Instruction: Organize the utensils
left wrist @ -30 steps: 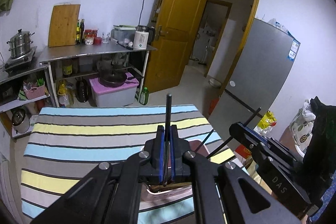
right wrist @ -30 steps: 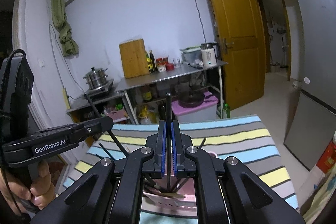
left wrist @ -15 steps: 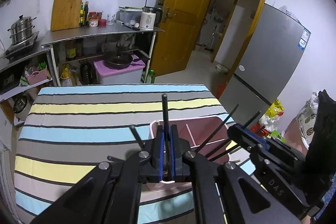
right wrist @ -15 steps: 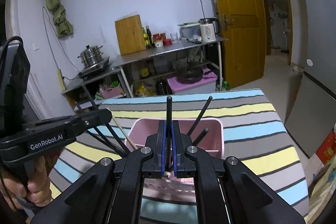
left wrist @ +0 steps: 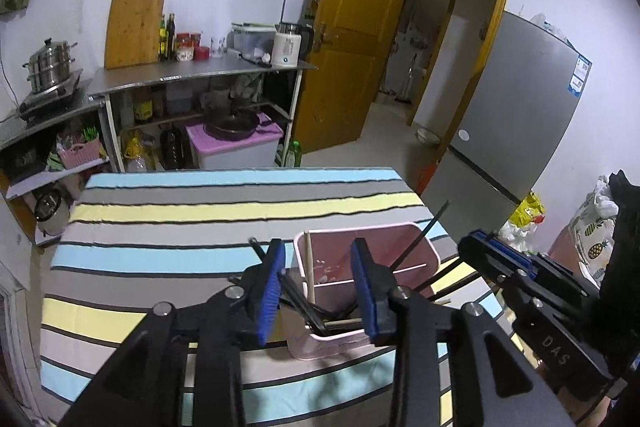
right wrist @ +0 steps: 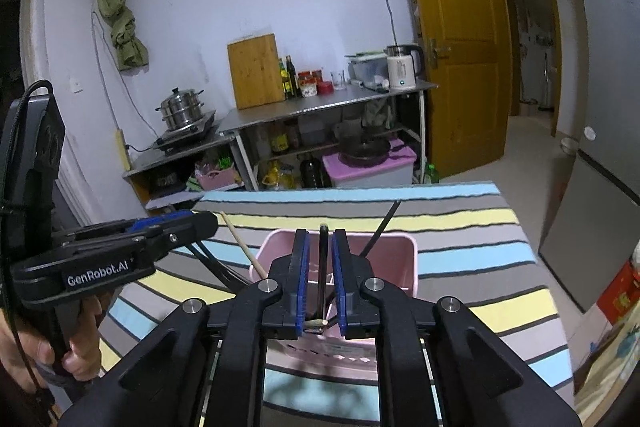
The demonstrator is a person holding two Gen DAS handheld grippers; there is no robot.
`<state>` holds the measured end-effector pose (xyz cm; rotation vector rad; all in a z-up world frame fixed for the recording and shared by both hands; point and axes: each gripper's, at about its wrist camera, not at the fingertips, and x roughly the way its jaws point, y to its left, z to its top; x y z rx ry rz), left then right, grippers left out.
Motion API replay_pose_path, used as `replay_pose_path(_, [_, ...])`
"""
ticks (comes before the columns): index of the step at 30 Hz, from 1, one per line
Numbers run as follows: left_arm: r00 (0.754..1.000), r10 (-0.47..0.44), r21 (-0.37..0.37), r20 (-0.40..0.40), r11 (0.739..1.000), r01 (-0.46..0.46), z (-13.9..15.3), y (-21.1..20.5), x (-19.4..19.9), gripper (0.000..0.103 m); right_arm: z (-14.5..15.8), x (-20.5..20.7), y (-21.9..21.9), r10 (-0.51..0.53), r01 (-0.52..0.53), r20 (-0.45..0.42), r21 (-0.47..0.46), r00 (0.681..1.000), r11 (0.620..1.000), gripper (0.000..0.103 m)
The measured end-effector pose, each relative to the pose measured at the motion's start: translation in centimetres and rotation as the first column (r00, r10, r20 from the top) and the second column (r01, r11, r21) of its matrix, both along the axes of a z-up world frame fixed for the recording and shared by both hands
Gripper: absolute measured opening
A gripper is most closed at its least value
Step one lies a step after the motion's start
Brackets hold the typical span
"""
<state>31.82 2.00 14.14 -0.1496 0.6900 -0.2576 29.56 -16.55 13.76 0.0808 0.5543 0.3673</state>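
Presently, item by item. Left gripper (left wrist: 318, 283): jaws opening, blue pads well apart, poised over the near left end of the pink basket (left wrist: 416, 233); nothing pressed between them. A pale wooden chopstick (left wrist: 309, 267) leans in the gap between the pads, touching neither, its lower end inside the basket. Black chopsticks (left wrist: 298, 301) lie slanted below the pads, down in the basket's near corner.

Right gripper (right wrist: 320, 281): jaws opening, a narrow gap on either side of one upright black chopstick (right wrist: 322, 267), which stands between the pads with its foot in the basket; the pads do not appear to press on it. Seen from the left wrist view, this gripper sits just beside the basket's right end.

Pink basket: rectangular, with an inner divider, set on the striped tablecloth (left wrist: 224, 219) near its front right part. Further black chopsticks (left wrist: 416, 241) lean out over its far right rim.

A hand (right wrist: 80, 343) grips the left gripper's handle, seen at the left edge of the right wrist view.

Beyond: steel shelf (left wrist: 200, 75) with cutting board (left wrist: 135, 27), kettle (left wrist: 286, 47), steamer pot (left wrist: 50, 65); yellow door (left wrist: 352, 39); grey fridge (left wrist: 524, 115).
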Motion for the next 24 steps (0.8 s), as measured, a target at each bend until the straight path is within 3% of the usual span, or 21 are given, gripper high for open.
replay_pose_path(15, [0.992,0.012,0.017,0.126,1.0,-0.014,4.6,0.9,-6.6,0.051,3.7,-6.8,-2.1,-0.023,0.021,0.092,0.023,0.995,1.0,0.014])
replay_pose_path(16, [0.991,0.007,0.017,0.131,1.0,-0.01,4.6,0.8,-7.1,0.053,3.8,-7.5,-2.1,-0.024,0.022,0.102,0.02,0.995,1.0,0.015])
replay_pose_path(18, [0.99,-0.003,0.021,0.143,1.0,0.0,4.7,0.5,-8.3,0.055,4.0,-8.6,-2.2,-0.028,0.026,0.115,0.017,0.993,1.0,0.033])
replay_pose_path(19, [0.989,-0.003,0.024,0.149,1.0,-0.001,4.7,0.3,-8.9,0.055,4.1,-8.9,-2.1,-0.027,0.025,0.117,0.017,0.993,1.0,0.037])
replay_pose_path(24, [0.984,0.001,0.03,0.176,1.0,-0.007,4.1,0.0,-11.8,0.06,3.5,-11.1,-1.8,-0.021,0.02,0.133,0.004,0.991,1.0,0.04])
